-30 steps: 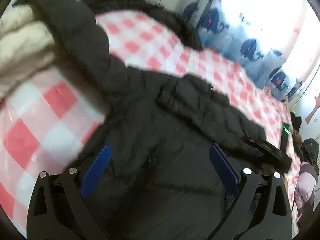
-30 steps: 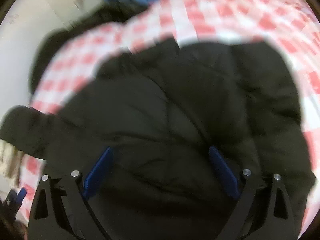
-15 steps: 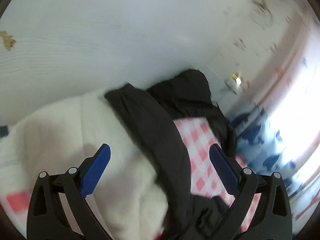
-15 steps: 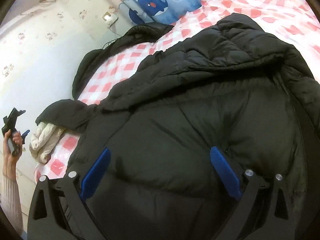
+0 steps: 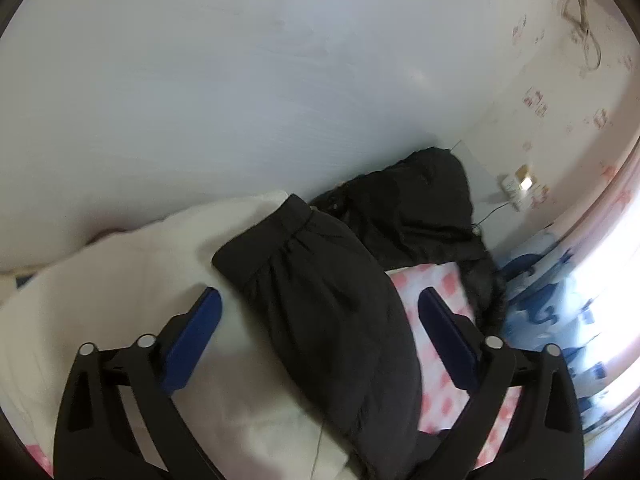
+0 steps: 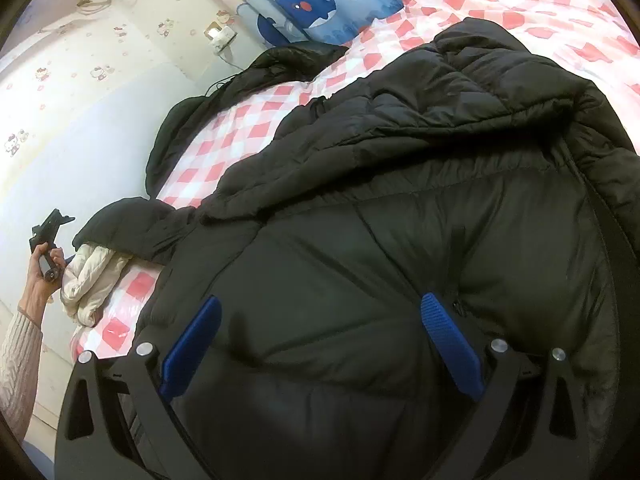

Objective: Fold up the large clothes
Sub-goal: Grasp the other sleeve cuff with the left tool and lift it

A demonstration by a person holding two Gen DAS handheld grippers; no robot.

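A large black puffer jacket (image 6: 400,200) lies spread on the bed. Its sleeve (image 5: 304,264) stretches out to the left, over a cream garment (image 5: 120,280). My left gripper (image 5: 319,300) hovers above the sleeve's cuff end. Its jaws are closing with the sleeve between them, and the pads do not press on it. The right wrist view shows that gripper (image 6: 48,232) small at the far left, held up in a hand. My right gripper (image 6: 320,304) is open just above the jacket's body, with nothing gripped.
The bed has a pink and white checked sheet (image 6: 224,144). A second black garment (image 5: 420,208) is bunched against the pale wall at the bed's corner. A socket with a cable (image 5: 520,188) sits on that wall. Whale-print curtains (image 6: 320,4) hang behind the bed.
My left gripper swung off the jacket's body to the sleeve end over the cream garment, rose, and its jaws narrowed slightly. The right gripper dropped closer to the jacket, then held still.
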